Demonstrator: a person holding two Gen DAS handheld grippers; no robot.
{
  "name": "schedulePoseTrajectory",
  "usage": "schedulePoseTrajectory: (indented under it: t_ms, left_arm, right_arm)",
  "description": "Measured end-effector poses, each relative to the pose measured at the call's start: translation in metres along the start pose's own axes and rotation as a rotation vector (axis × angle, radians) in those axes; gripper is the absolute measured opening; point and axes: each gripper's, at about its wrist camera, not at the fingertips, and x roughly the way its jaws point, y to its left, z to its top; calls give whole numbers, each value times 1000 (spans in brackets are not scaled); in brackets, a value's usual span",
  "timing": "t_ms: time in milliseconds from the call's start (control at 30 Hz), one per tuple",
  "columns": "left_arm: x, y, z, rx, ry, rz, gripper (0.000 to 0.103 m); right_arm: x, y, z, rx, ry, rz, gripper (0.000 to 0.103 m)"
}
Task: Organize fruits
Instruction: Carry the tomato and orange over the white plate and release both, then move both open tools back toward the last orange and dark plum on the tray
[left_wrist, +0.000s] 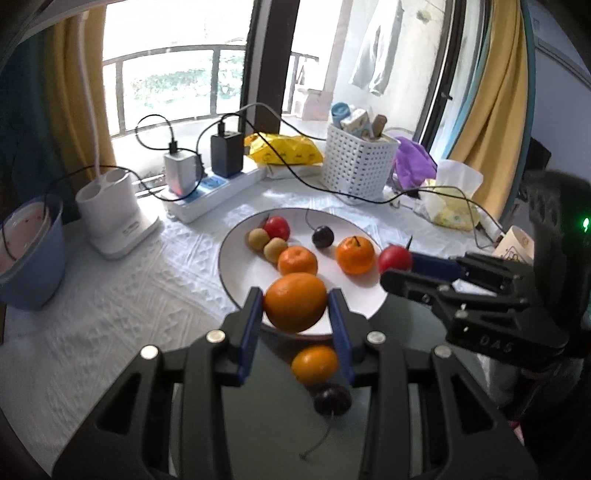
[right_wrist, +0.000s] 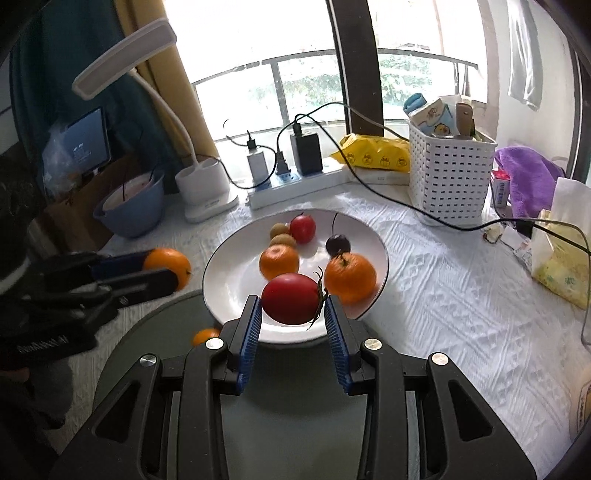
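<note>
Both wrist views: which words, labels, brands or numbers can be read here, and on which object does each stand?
"DAS": raised letters on the black body of the right gripper, seen in the left wrist view.
White lamp base: small print, too blurred to read.
Carton in the white basket: printing too small to read.
Yellow bag: marks unreadable.
Left gripper: body lettering blurred.

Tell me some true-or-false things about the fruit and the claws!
1. The left claw holds an orange. True.
2. The right claw is empty. False: it grips a red tomato.
3. The white plate has fruit on it. True.
4. The white basket is full of oranges. False: it holds packets and boxes.
5. A dark cherry lies off the plate. True.
</note>
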Motion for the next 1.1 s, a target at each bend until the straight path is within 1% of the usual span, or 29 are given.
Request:
schedulePoseTrajectory:
  t_ms: [367,500,567,667,733,800,867,900,1100]
  left_arm:
    - [44,1,16,18,41,10,37]
    - [60,4,18,19,59,22,37]
    - [64,7,20,11,55,34,37]
    - [66,11,22,0,51,39,38]
    - [67,14,23,-7,54,38,38]
    - [66,16,22,-10,59,42,38]
    - [64,19,20,-16,59,43,43]
    - [62,20,19,-24,55,41,48]
    - [48,23,15,-35,36,41,48]
  right_arm:
    - [26,-26,14,12,11,7,38]
    - [35,-29,15,7,21,11,38]
    - [39,-28,16,2,27,11,38]
    - [43,-25,16,-8,29,14,38]
    - [45,-23,17,-18,27,0,38]
    - [47,-22,19,-19,27,-4,40]
    - [48,-20,20,-21,31,-7,48]
    - [48,-19,20,-24,33,-9,50]
    - [45,-12,20,-22,35,-15,50]
